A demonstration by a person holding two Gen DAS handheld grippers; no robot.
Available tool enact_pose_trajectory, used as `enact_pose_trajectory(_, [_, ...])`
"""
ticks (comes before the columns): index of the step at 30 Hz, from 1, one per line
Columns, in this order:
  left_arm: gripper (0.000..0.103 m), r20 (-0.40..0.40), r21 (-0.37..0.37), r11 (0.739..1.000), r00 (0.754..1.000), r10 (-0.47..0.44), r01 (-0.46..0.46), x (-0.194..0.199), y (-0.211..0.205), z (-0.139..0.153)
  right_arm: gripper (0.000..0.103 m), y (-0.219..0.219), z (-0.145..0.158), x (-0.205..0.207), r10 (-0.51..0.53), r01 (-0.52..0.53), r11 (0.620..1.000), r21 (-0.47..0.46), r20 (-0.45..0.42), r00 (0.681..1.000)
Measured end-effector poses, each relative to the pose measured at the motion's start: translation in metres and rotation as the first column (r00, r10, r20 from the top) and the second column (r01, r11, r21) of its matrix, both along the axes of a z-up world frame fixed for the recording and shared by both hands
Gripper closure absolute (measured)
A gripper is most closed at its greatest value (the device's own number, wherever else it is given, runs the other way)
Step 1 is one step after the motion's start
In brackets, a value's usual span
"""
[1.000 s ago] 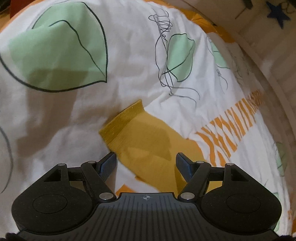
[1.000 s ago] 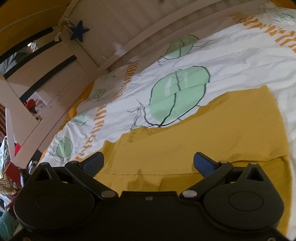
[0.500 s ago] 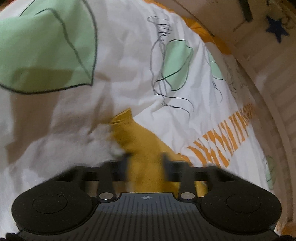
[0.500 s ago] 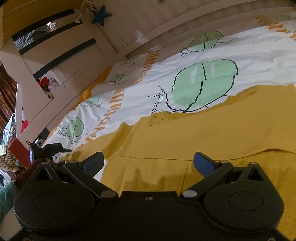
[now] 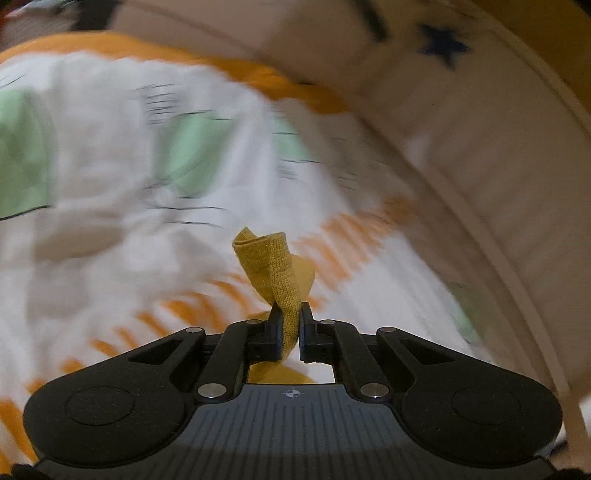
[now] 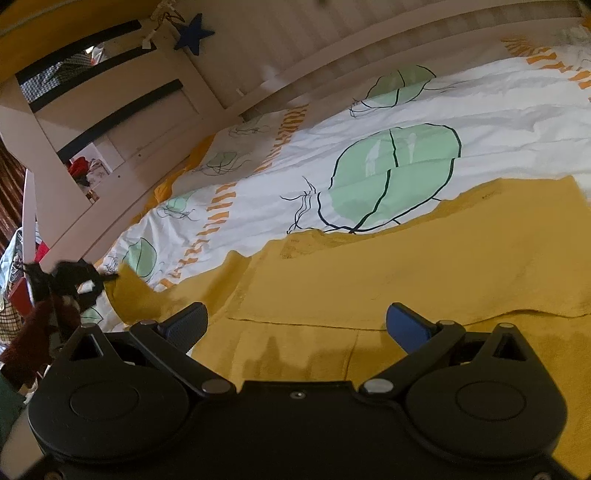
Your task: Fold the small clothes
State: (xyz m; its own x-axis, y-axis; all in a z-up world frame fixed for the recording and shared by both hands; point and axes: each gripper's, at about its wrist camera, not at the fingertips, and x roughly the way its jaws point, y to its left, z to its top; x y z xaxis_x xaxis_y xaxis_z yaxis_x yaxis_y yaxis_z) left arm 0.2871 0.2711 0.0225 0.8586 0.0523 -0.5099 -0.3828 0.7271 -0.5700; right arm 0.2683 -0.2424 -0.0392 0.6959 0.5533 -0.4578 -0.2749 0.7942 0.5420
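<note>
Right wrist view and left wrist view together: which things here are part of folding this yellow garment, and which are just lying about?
Part of the job:
- mustard yellow knit garment, spread on the bed
- its cuff end, pinched in the left hand-held gripper
- right hand-held gripper, open above the garment

Just lying about:
- leaf-print duvet
- blue star on the bed frame
- red items beyond the frame

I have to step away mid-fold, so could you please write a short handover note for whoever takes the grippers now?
Left gripper: jaws have just closed, shut on the sleeve cuff of the mustard garment, raised off the bedspread.
Right gripper: open, empty, hovering over the garment's body.
Garment lies mostly flat on the bed, one edge apparently already folded over.
Left to do: probably lay the held sleeve over the body, then finish folding.
</note>
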Motion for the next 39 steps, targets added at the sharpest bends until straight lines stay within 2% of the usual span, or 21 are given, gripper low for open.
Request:
enact_pose_trajectory(4, [0.096, 0.045, 0.088, 0.989, 0.991, -0.125, 0.12, 0.009, -0.058, 0.022, 0.0, -0.006, 0.006, 0.001, -0.01, 0.01, 1.0, -0.01, 0.008, 1.0])
enact_pose_trajectory(10, [0.096, 0.076, 0.09, 0.963, 0.962, -0.263, 0.256, 0.023, -0.131, 0.029, 0.0, -0.024, 0.014, 0.005, -0.086, 0.086, 0.996, -0.007, 0.011, 0.996])
enact_pose_trajectory(13, [0.096, 0.072, 0.124, 0.936, 0.938, -0.339, 0.329, 0.032, -0.17, 0.028, 0.0, -0.033, 0.018, 0.009, -0.127, 0.127, 0.992, -0.02, 0.0, 0.992])
enact_pose_trajectory(16, [0.096, 0.05, 0.115, 0.912, 0.914, -0.402, 0.395, 0.039, -0.201, 0.018, 0.0, -0.044, 0.017, 0.012, -0.168, 0.168, 0.986, -0.022, -0.013, 0.986])
enact_pose_trajectory(18, [0.096, 0.011, 0.131, 0.891, 0.898, -0.44, 0.435, 0.038, -0.216, 0.009, 0.0, -0.052, 0.016, 0.013, -0.186, 0.186, 0.983, -0.015, -0.02, 0.982])
enact_pose_trajectory(21, [0.095, -0.07, 0.196, 0.857, 0.879, -0.472, 0.476, 0.031, -0.226, -0.004, 0.0, -0.061, 0.014, 0.015, -0.202, 0.202, 0.979, 0.007, -0.032, 0.979])
enact_pose_trajectory(26, [0.092, -0.229, 0.262, 0.822, 0.86, -0.455, 0.505, 0.017, -0.218, -0.038, 0.0, -0.065, 0.004, 0.021, -0.208, 0.21, 0.977, 0.021, -0.07, 0.976])
enact_pose_trajectory(27, [0.091, -0.254, 0.269, 0.817, 0.856, -0.45, 0.51, 0.015, -0.214, -0.044, 0.0, -0.065, 0.001, 0.021, -0.206, 0.208, 0.978, 0.015, -0.076, 0.976])
enact_pose_trajectory(28, [0.078, -0.273, 0.272, 0.811, 0.85, -0.451, 0.518, 0.011, -0.212, -0.048, 0.0, -0.063, -0.002, 0.022, -0.202, 0.203, 0.979, 0.007, -0.08, 0.976])
enact_pose_trajectory(29, [0.074, -0.286, 0.273, 0.808, 0.846, -0.451, 0.523, 0.008, -0.209, -0.052, 0.0, -0.061, -0.004, 0.022, -0.195, 0.196, 0.981, -0.001, -0.082, 0.977])
enact_pose_trajectory(35, [0.074, -0.307, 0.231, 0.84, 0.856, -0.417, 0.492, -0.003, -0.197, -0.069, 0.0, -0.048, -0.019, 0.024, -0.119, 0.118, 0.993, -0.014, -0.12, 0.986])
enact_pose_trajectory(39, [0.073, -0.309, 0.139, 0.884, 0.868, -0.389, 0.445, -0.002, -0.19, -0.068, 0.0, -0.038, -0.023, 0.026, -0.069, 0.074, 0.997, 0.024, -0.172, 0.983])
